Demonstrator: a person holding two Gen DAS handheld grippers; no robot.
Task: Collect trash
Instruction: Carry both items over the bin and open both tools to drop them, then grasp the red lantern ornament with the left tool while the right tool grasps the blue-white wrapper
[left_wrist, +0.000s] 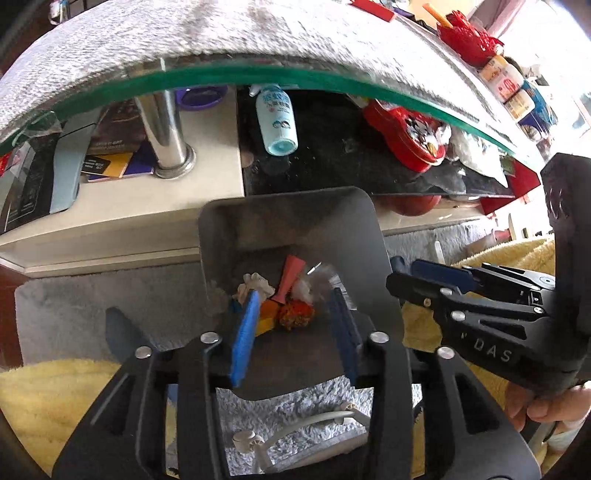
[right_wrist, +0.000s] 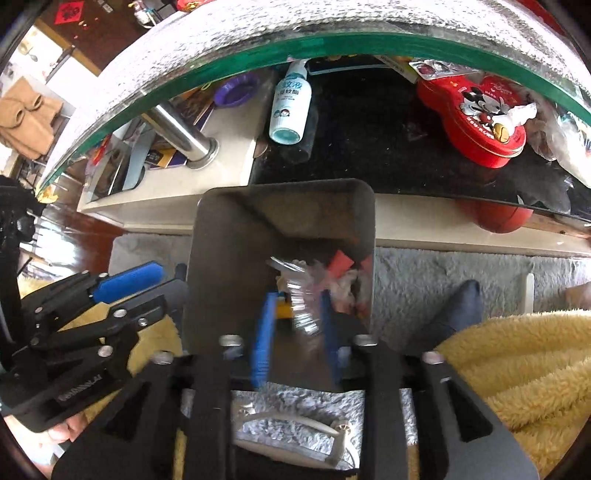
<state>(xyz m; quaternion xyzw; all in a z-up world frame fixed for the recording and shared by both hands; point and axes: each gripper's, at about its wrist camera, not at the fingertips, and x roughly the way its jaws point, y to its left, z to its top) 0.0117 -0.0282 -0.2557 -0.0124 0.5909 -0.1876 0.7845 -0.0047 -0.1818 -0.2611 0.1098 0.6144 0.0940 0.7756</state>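
A grey metal bin (left_wrist: 291, 218) stands on the grey rug in front of a glass-topped table. Inside lie a white crumpled tissue (left_wrist: 255, 282), a red paper piece (left_wrist: 290, 275), an orange crumpled wrapper (left_wrist: 297, 314) and other scraps. My left gripper (left_wrist: 295, 325) is open over the bin mouth, empty. My right gripper (right_wrist: 295, 325) is also open over the bin (right_wrist: 280, 206); a shiny crumpled wrapper (right_wrist: 301, 295), blurred, sits between its fingers. The right gripper shows at the bin's right side in the left view (left_wrist: 424, 275), the left gripper at its left in the right view (right_wrist: 147, 280).
The glass tabletop edge (left_wrist: 229, 74) overhangs a lower shelf with a blue-white bottle (left_wrist: 277, 118), a red Mickey tin (right_wrist: 476, 118), books (left_wrist: 110, 162) and a chrome leg (left_wrist: 166, 136). A yellow fleece blanket (right_wrist: 517, 362) lies at the right. A white cable (left_wrist: 303, 424) lies on the rug below.
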